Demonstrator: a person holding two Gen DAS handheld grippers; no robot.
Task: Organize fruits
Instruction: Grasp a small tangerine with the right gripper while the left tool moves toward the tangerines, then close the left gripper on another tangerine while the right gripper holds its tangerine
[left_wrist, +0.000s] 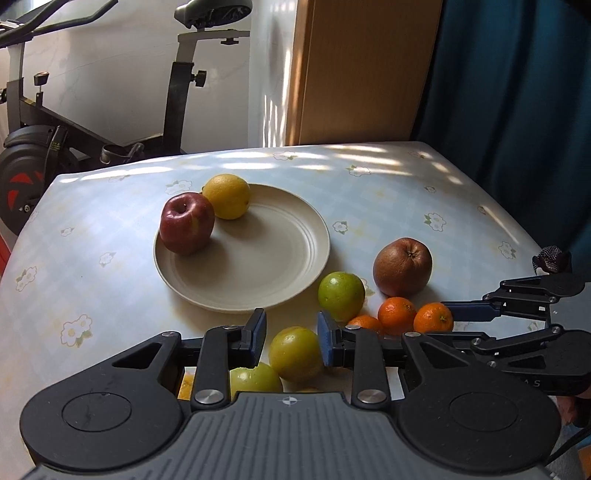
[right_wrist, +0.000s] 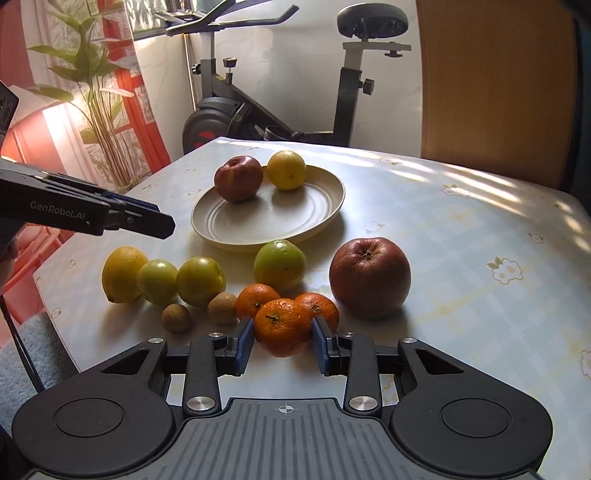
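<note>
Your left tongs (left_wrist: 291, 325) hang above the near left side of the table (right_wrist: 461, 258). Their jaws stand only a little apart and have hold of nothing. A yellow-green fruit (left_wrist: 295, 354) shows in the gap, but it lies on the table below them.

From the right wrist view, a lemon (right_wrist: 123, 273) lies farthest left. Two green fruits (right_wrist: 158, 281) sit in a row beside it, each touching the next. Two small brown fruits (right_wrist: 176, 317) lie in front of that row.

Farther back, the plate (right_wrist: 236, 229) carries a red apple (right_wrist: 238, 178) on its left rim. A yellow citrus (right_wrist: 286, 170) sits just right of that apple.

A larger green fruit (right_wrist: 280, 264) sits just in front of the plate. Before it lie two mandarins (right_wrist: 255, 297) on the table.

Your right tongs (right_wrist: 283, 332) are nearly closed, with both blue pads pressed on a third mandarin (right_wrist: 282, 321). You hold it just in front of the other two, with its shadow on the cloth beneath.

A big brown-red apple (right_wrist: 369, 282) stands on the table to the right, close beside the mandarins.
</note>
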